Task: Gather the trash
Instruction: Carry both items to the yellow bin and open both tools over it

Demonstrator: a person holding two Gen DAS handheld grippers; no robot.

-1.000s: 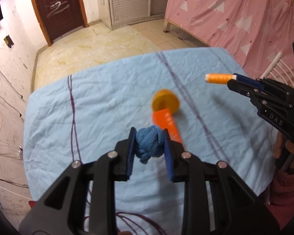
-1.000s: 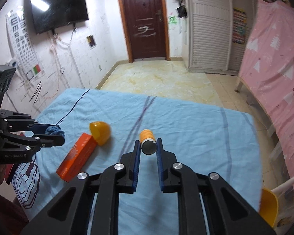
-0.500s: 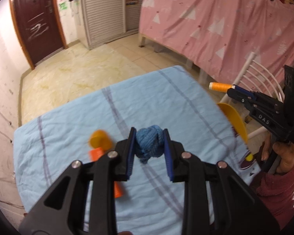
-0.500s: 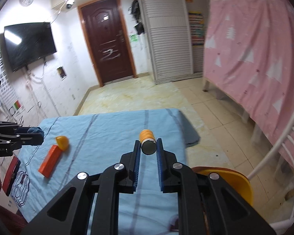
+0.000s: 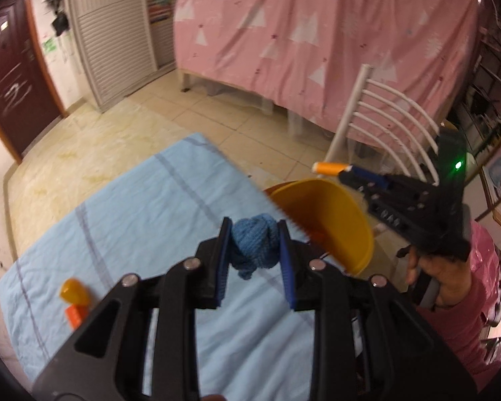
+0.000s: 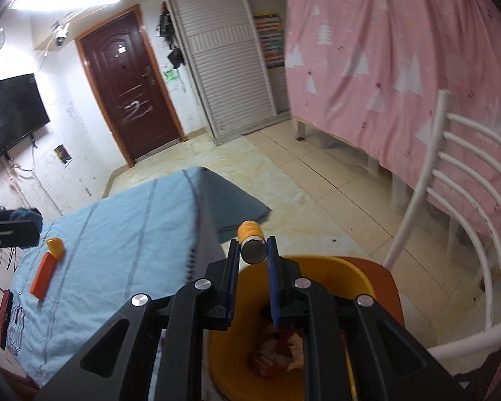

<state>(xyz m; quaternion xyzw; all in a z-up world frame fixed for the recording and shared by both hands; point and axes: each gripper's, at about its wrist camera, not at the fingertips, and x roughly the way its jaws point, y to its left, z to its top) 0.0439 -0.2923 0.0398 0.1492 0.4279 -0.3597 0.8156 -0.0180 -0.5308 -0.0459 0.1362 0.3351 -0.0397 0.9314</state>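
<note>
My left gripper (image 5: 254,254) is shut on a blue knitted ball (image 5: 255,249), held above the table's right edge near the yellow bin (image 5: 330,214). My right gripper (image 6: 252,250) is shut on an orange thread spool (image 6: 250,237) and hangs right over the yellow bin (image 6: 357,279), which holds some crumpled trash (image 6: 277,357). The right gripper with its spool (image 5: 330,168) also shows in the left wrist view above the bin's far rim. An orange box (image 6: 43,275) and an orange half-shell (image 6: 56,246) lie on the blue-clothed table (image 6: 123,234).
The bin sits on the red seat of a white chair (image 6: 467,180) beside the table. A pink-curtained bed (image 5: 317,40) stands behind it. Tiled floor (image 6: 284,173) lies beyond the table, with a brown door (image 6: 130,83) at the back.
Both grippers have swung right, from over the table toward the yellow bin. The right gripper now hangs over the bin. Both keep their loads.
</note>
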